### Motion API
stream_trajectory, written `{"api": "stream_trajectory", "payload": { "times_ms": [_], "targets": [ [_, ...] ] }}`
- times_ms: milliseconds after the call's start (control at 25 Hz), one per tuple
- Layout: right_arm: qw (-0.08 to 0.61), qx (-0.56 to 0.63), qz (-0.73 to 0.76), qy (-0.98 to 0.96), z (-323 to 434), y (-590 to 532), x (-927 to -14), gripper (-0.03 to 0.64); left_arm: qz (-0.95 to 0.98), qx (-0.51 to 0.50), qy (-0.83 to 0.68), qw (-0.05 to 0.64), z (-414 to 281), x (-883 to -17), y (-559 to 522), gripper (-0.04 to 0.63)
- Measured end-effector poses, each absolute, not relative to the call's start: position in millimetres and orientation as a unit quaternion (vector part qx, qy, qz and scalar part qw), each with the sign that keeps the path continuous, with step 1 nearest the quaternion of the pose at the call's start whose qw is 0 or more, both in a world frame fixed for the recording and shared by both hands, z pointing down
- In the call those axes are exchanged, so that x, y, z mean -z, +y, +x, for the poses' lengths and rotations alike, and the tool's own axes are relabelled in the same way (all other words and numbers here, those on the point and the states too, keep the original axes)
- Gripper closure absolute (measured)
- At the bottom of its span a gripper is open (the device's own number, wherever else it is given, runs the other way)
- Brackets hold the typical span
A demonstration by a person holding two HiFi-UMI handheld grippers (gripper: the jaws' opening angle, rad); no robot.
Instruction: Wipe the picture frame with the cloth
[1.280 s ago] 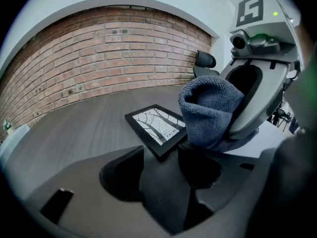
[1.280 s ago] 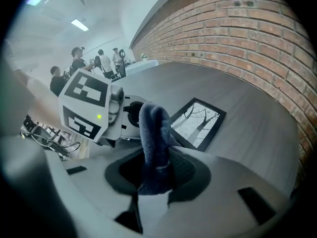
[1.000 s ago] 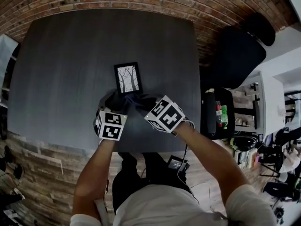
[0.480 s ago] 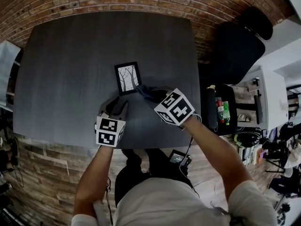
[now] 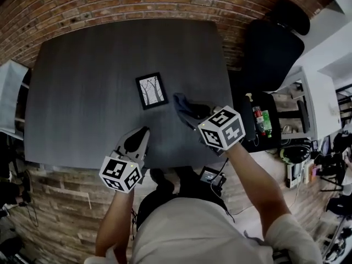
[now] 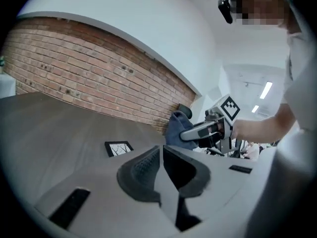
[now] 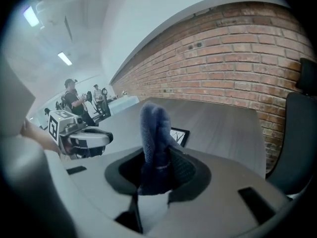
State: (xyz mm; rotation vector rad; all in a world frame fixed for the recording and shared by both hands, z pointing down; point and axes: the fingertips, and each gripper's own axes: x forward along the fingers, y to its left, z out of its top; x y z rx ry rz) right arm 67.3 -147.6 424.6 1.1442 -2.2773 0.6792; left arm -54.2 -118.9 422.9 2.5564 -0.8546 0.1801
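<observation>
Picture frame [image 5: 151, 91] lay flat on the dark table [image 5: 77, 81], near its middle, with nothing touching it. My right gripper [image 7: 157, 170] pinched the blue cloth [image 7: 154, 133] between its jaws, the bunched fabric standing up out of them. In the head view it hung to the right of the frame and apart from it. My left gripper [image 6: 161, 167] hovered over the table's near edge, its jaws closing with only a thin slit left between them and nothing in it.
</observation>
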Motion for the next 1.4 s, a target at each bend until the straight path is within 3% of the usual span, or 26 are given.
{"api": "stream_trajectory", "payload": {
  "times_ms": [760, 960, 1400],
  "targets": [
    [0.088, -0.256, 0.492, -0.828, 69, -46, -340, 0.503, 0.943, 0.037, -0.247, 0.222, -96, -335, -34, 0.565],
    [0.077, -0.238, 0.490, -0.835, 77, -20, -318, 0.503, 0.940, 0.047, -0.261, 0.216, -106, -320, -19, 0.565],
    [0.027, -0.262, 0.465, -0.845, 126, 43, -295, 0.505, 0.927, 0.070, -0.291, 0.226, -70, -301, 46, 0.565]
  ]
}}
